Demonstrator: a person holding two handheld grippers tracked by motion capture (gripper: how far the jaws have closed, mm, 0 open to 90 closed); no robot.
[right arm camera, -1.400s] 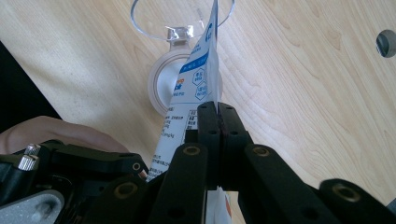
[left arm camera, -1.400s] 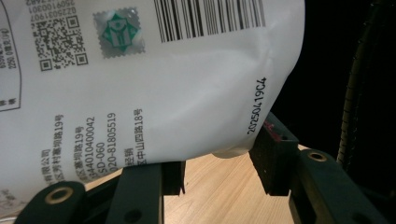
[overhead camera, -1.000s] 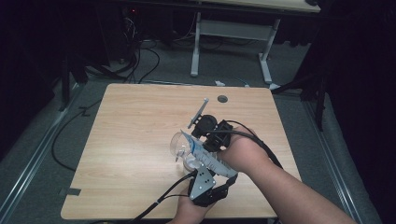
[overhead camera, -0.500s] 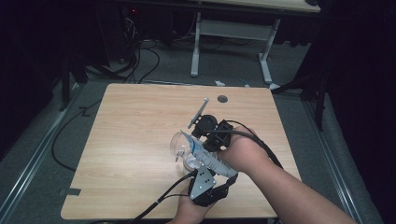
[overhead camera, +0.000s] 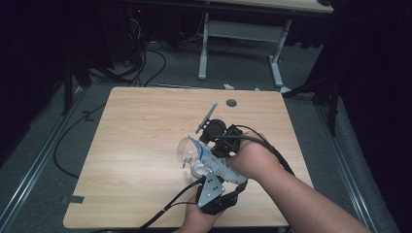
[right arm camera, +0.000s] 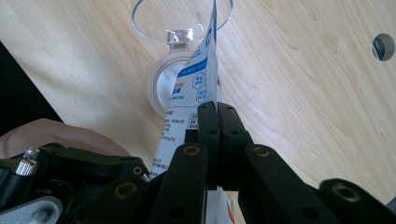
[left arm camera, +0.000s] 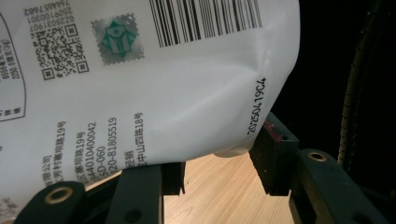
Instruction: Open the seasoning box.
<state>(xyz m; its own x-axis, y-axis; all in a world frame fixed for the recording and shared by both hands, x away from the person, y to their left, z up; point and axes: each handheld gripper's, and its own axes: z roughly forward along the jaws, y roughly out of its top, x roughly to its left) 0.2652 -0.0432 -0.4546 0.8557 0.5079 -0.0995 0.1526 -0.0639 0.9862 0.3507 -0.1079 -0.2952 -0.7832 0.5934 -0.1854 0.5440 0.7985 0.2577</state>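
A white pouch point(overhead camera: 208, 156) with blue print and a barcode hangs tilted between both grippers over the table. My right gripper point(right arm camera: 212, 109) is shut on the pouch's point(right arm camera: 198, 86) thin edge, jaws pressed together. The left gripper point(left arm camera: 219, 163) holds the pouch's point(left arm camera: 140, 84) bulging body from below, its pads against the sides. Under the pouch's far tip stands a round white-rimmed container point(right arm camera: 163, 88) with a clear round lid point(right arm camera: 182, 18) flipped open beyond it. In the high view the container point(overhead camera: 198, 169) and lid point(overhead camera: 186, 148) lie left of the right gripper point(overhead camera: 210, 145); the left gripper point(overhead camera: 206, 170) comes from the near edge.
A thin grey rod point(overhead camera: 206, 118) slants up just past the right gripper. A round cable hole point(overhead camera: 231, 103) sits near the table's far edge, and shows as well in the right gripper view point(right arm camera: 384, 46). Bare wood point(overhead camera: 141, 136) spreads to the left. Cables trail off the near edge.
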